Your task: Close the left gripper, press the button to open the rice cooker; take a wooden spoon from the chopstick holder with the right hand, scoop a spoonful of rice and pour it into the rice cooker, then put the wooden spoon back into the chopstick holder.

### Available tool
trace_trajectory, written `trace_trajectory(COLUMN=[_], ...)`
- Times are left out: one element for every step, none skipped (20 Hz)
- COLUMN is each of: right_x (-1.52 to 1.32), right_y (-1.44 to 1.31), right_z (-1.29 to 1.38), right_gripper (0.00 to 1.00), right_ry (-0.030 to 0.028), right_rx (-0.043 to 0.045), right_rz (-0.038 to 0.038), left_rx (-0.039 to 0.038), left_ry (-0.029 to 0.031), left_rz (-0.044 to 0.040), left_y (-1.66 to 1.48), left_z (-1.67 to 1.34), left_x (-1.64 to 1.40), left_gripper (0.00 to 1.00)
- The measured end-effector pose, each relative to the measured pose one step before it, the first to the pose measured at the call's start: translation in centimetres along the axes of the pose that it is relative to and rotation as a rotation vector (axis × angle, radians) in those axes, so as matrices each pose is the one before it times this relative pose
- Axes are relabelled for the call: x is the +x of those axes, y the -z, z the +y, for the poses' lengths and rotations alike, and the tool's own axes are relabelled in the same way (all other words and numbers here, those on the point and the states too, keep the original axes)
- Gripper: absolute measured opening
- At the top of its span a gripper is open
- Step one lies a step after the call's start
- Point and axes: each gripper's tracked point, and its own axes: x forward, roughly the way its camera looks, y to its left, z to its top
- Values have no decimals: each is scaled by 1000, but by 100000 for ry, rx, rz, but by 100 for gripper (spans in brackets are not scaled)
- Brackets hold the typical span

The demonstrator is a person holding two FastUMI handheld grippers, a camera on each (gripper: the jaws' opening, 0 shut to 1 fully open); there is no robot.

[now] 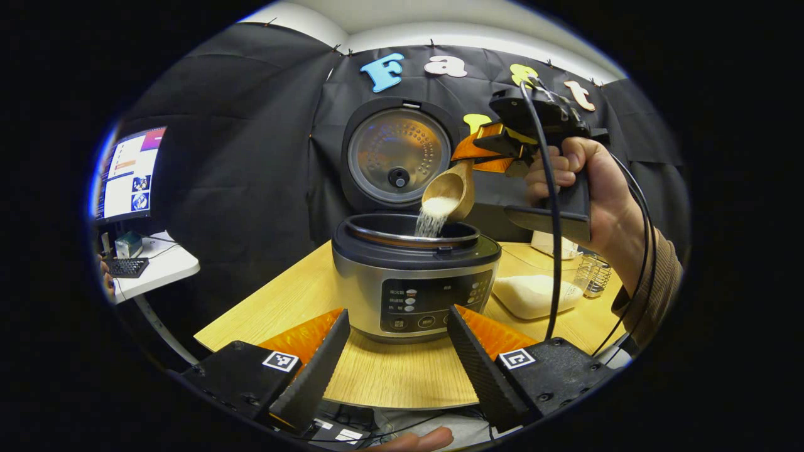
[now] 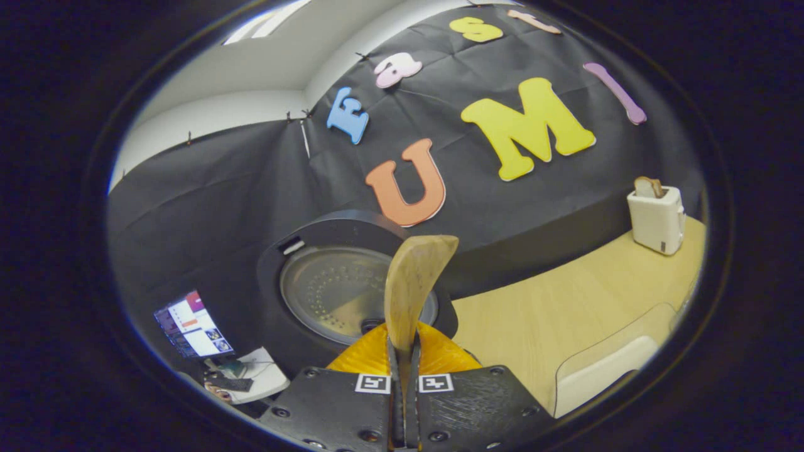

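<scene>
The rice cooker stands open in the middle of the wooden table, its lid upright behind the pot. Above the pot a hand holds my right gripper, shut on the handle of the wooden spoon. The spoon is tipped and white rice streams from its bowl into the pot. My left gripper is open, low in front of the cooker's control panel. In the right gripper view, my right gripper clamps the spoon, with the lid behind it.
A clear box of rice lies right of the cooker, with the wire chopstick holder beyond it. A white toaster stands at the table's far corner. A monitor and a small side table are at the left.
</scene>
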Motion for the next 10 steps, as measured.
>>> trace_trajectory(right_x=[312,70,-117,-13,159,200,273,259,233,96], right_y=[-189,56,126,155,358,410,220,278,204,211], right_z=[294,120,380,319,207,282,194,123,256,131], right_gripper=[2,2,1,1,1,1,1,3,3,1], right_ry=[373,458,182,69,-366,-795,-1059,-586,114,607], right_rx=[-5298,-5515,-5452,-4419,-3412,-2862,-2234,-2163,-2428,-3218], right_rz=[158,-235,-13,-133,114,763,793,846,961,955], left_rx=[237,471,553,381,120,-152,-496,-550,-322,-44], left_ry=[-51,-135,-273,-274,-284,-348,-272,-283,-254,-336], left_rz=[-142,-156,51,216,190,215,245,269,273,155], left_y=[-4,59,115,124,141,135,174,129,132,105], left_z=[41,29,59,68,51,98,187,110,110,155], left_x=[-22,-40,51,-25,12,-36,-210,-33,-21,-20], left_gripper=[99,99,99,100,99,99,99,99,95,100])
